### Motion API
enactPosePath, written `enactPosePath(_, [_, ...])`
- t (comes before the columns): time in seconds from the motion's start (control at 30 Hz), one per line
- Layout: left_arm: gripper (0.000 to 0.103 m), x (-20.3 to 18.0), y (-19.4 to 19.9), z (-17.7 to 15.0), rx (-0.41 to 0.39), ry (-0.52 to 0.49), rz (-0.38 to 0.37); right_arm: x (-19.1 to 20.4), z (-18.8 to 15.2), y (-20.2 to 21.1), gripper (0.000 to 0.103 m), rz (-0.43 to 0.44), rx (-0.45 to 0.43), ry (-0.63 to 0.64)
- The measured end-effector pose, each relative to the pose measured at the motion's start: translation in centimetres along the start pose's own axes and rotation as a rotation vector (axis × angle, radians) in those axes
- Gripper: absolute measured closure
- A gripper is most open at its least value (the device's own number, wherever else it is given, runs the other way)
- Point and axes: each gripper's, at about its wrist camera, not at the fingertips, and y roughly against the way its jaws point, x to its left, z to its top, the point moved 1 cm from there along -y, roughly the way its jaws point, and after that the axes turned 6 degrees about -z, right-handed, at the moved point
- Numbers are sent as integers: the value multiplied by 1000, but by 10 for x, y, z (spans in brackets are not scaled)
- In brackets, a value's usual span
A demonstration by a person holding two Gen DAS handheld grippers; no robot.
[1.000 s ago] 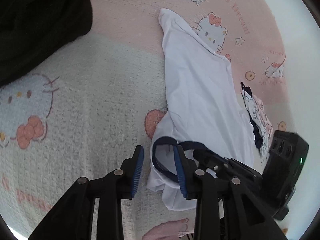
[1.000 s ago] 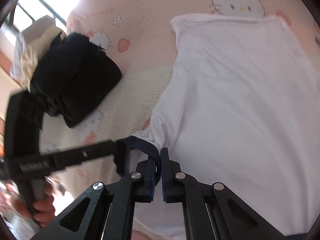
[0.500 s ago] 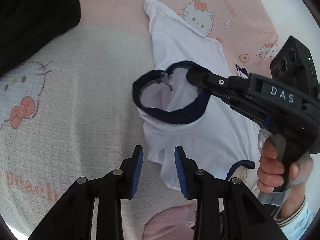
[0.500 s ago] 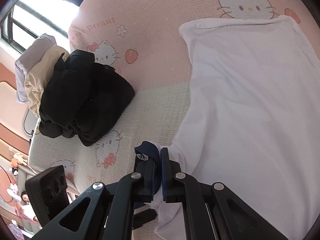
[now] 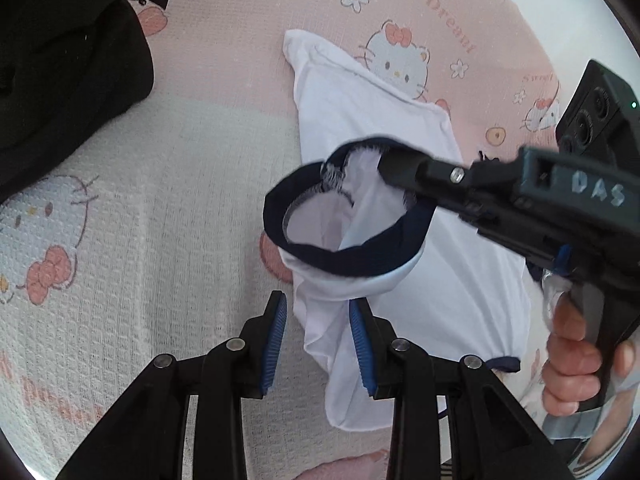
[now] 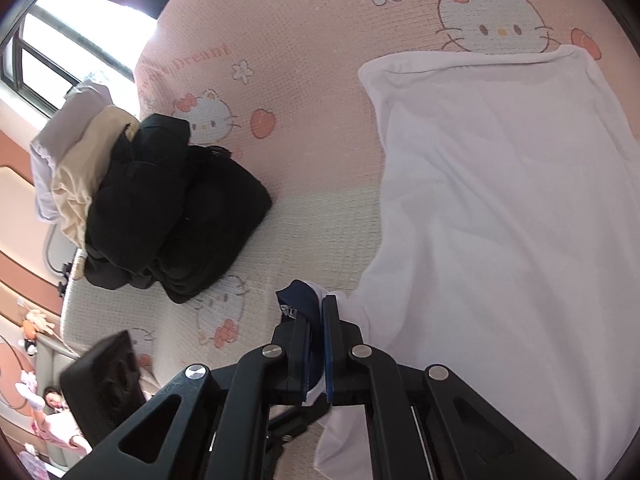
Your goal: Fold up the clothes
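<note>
White T-shirt (image 5: 452, 280) with navy-trimmed openings, lying spread on a pink-and-cream cartoon-cat bedspread (image 5: 168, 208); its hem end reaches toward the pink far part of the bedspread, beside a printed cat face. The right gripper (image 6: 318, 344), jaws closed, pinches the navy collar band (image 5: 344, 256) and holds it lifted off the bedspread, so that the neck opening hangs as an open loop with white fabric draping beneath it. The left gripper (image 5: 318, 344) has its blue-padded jaws narrowly apart, a fold of the shirt's white cloth showing between them; whether the pads press on it cannot be told. A second navy trim (image 5: 502, 364) shows at the shirt's near edge. A heap of black clothing (image 6: 172, 208) lies well apart, toward the bedspread's left edge, with cream and white garments (image 6: 72, 160) beyond it.
</note>
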Motion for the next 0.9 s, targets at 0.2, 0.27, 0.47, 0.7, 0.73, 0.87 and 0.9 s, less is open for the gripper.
enactPosePath(0.2, [74,3,-9,5,-23,48,-36,-11,-7,-5,101,-52,66,-18])
enactPosePath(0.27, [74,10,-12,3,-56,105,-52,-15,-10,-5,100,-69,79,-17])
enactPosePath(0.47, [78,19,-7,1,-98,178,-97,-20,-16,0,54,-54,71,-9])
enactPosePath(0.7, [78,16,2,-2,-72,111,-67,-31,-30,11,27,-55,12,-69])
enactPosePath(0.73, [78,14,1,-1,-76,100,-68,-34,-33,12,27,-61,8,-80])
enactPosePath(0.87, [81,5,-4,4,-56,33,-41,-36,-45,12,26,-145,2,-36])
enactPosePath(0.9, [84,4,-7,5,-36,18,-42,-37,-48,12,26,-166,1,-25])
